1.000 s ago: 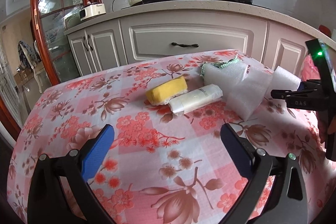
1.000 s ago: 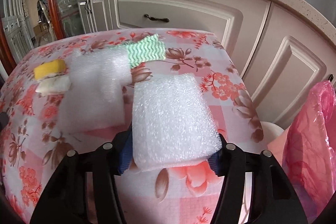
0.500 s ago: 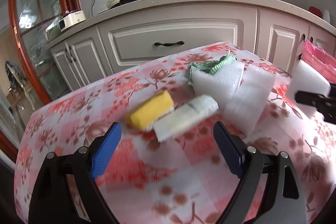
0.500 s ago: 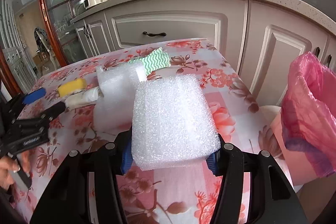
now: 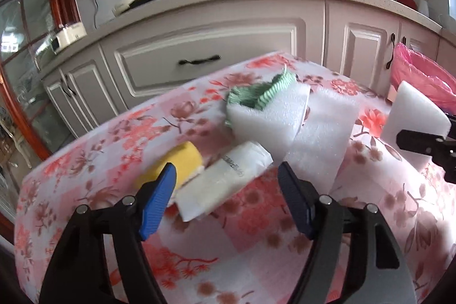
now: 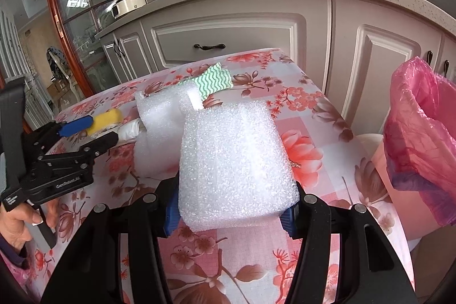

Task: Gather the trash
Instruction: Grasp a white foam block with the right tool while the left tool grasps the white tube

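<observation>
Right gripper (image 6: 232, 211): I pinch the foam (image 6: 233, 161) above the table (image 6: 307, 110), near the pink bag (image 6: 421, 144).
Left gripper (image 5: 228, 195): spread around the packet (image 5: 222, 181), seemingly not touching it.

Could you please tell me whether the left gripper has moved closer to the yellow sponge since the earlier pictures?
Yes. The left gripper has advanced toward the yellow sponge on the floral tablecloth; its left finger now overlaps the sponge.

Left gripper (image 5: 225, 198) now nearer white packet (image 5: 225, 181), right gripper (image 6: 230, 214) lifted foam block (image 6: 233, 161) toward pink bag (image 6: 421, 150)
</observation>
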Tool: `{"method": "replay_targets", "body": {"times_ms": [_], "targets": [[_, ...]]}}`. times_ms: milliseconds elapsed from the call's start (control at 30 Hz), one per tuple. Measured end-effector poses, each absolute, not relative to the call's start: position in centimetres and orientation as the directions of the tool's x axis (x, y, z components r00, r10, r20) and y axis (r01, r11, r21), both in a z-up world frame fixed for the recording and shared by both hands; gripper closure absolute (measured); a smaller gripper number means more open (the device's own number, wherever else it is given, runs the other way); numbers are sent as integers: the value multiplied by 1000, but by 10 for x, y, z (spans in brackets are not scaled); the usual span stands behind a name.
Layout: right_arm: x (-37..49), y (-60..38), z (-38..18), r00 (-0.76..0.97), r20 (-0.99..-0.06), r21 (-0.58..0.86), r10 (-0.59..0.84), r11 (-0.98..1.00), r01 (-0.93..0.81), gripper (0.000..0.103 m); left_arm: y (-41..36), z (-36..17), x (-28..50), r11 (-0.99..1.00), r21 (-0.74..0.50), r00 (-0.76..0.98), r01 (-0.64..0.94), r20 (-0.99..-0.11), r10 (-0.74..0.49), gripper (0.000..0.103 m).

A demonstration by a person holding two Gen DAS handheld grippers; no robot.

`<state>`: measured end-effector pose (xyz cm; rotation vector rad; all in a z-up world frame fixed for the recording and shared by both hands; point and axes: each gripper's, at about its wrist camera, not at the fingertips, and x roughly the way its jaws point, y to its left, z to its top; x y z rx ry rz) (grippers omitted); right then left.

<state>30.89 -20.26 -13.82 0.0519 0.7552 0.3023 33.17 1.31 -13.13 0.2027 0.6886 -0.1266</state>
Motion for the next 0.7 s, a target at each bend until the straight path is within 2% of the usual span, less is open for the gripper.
{"method": "replay_targets", "body": {"times_ms": [200,300,433,500,567,700], "targets": [[309,-210,-137,693,-661,174,286,958,-229,50,27,-146,367,967,112,704,231,-705,-87,31],[310,-213,-137,698,-658,182,281,959,-215,50,31,-152,380,957,80,658,279,-742,-130,27],[311,-214,-138,695,-662,184,280,960,-211,50,30,-157,379,945,37,615,325,-767,-182,30],[311,-214,-140,693,-664,186,281,960,-210,50,27,-159,374,939,27,601,342,-774,-197,54],[311,-214,-141,690,-667,187,282,959,-211,50,24,-159,367,939,50,613,341,-769,-182,61],[307,-209,-142,686,-669,182,286,958,-222,50,15,-160,357,933,79,621,350,-766,-168,61]]}}
